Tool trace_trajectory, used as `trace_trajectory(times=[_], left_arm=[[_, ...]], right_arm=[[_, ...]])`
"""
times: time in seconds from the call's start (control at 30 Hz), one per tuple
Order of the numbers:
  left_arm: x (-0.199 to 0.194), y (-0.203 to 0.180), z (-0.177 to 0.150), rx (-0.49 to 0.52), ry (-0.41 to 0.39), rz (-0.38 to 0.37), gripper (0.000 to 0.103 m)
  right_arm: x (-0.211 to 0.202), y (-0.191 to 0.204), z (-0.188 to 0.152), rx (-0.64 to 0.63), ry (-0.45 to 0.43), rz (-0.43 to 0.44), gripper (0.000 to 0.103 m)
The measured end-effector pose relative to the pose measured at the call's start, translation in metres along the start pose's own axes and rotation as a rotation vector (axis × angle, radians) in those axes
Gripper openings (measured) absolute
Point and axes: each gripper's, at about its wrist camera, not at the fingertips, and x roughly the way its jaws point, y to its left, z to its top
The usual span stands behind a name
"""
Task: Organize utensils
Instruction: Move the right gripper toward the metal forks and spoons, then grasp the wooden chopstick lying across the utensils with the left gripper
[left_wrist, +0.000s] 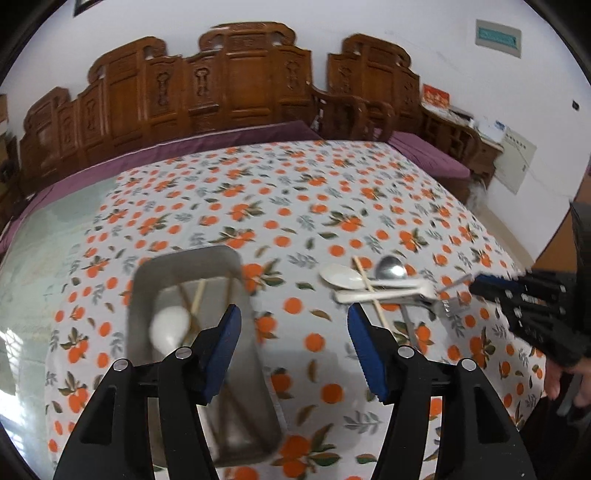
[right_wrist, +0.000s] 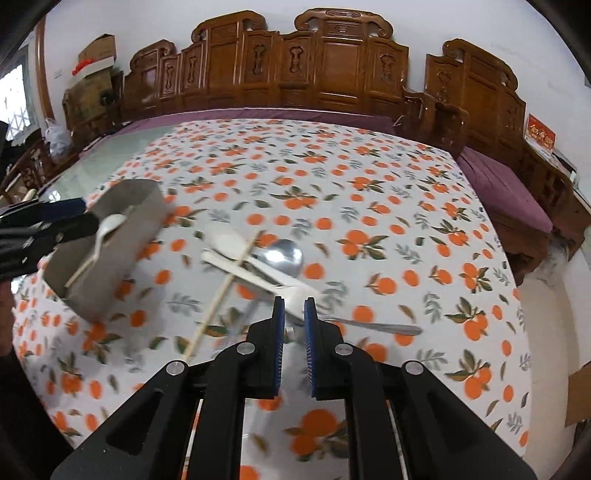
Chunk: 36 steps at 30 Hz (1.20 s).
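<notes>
A metal tray (left_wrist: 147, 280) stands on the orange-print tablecloth and holds a white spoon (left_wrist: 168, 328) and chopsticks. My left gripper (left_wrist: 293, 328) hangs open over the tray's right wall, nothing between its blue pads. To the right lies a pile: a white ceramic spoon (left_wrist: 340, 277), a metal spoon (left_wrist: 391, 267), a chopstick (left_wrist: 369, 291) and a fork (left_wrist: 448, 306). My right gripper (right_wrist: 293, 308) hovers at the near end of that pile, jaws a narrow gap apart and gripping nothing. Beyond it lie the metal spoon (right_wrist: 284, 254), white spoon (right_wrist: 229, 240), chopstick (right_wrist: 221, 299) and tray (right_wrist: 122, 266).
A carved wooden bench (right_wrist: 332, 74) with purple cushions (right_wrist: 506, 184) runs behind and right of the table. Bare glass tabletop (left_wrist: 44, 251) shows left of the cloth. A person's hand (left_wrist: 565, 376) holds the right gripper. Cardboard boxes (right_wrist: 96, 55) stack at far left.
</notes>
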Motion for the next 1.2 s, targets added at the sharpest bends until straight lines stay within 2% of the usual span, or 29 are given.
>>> trace_trajectory(times=[0.1, 0.43, 0.73, 0.83, 1.0, 1.17, 1.2], left_arm=[[0.004, -0.014, -0.004, 0.015, 0.004, -0.008, 0.057], [0.021, -0.039, -0.017, 0.039, 0.049, -0.035, 0.057], [0.049, -0.063, -0.03, 0.064, 0.113, -0.064, 0.057], [0.064, -0.07, -0.035, 0.066, 0.148, -0.085, 0.05], [0.082, -0.08, -0.04, 0.08, 0.175, -0.081, 0.038], [0.089, -0.081, -0.04, 0.085, 0.166, -0.066, 0.033], [0.089, -0.082, -0.04, 0.086, 0.162, -0.065, 0.024]], right_arm=[[0.009, -0.013, -0.002, 0.006, -0.005, 0.0, 0.028], [0.037, -0.03, -0.018, 0.035, 0.025, 0.047, 0.028], [0.041, -0.036, -0.015, 0.075, 0.018, 0.081, 0.028], [0.042, -0.034, -0.014, 0.075, 0.016, 0.085, 0.028], [0.043, -0.031, -0.014, 0.077, 0.015, 0.091, 0.028], [0.044, -0.024, -0.013, 0.07, 0.008, 0.101, 0.028], [0.044, -0.022, -0.012, 0.065, 0.005, 0.104, 0.028]])
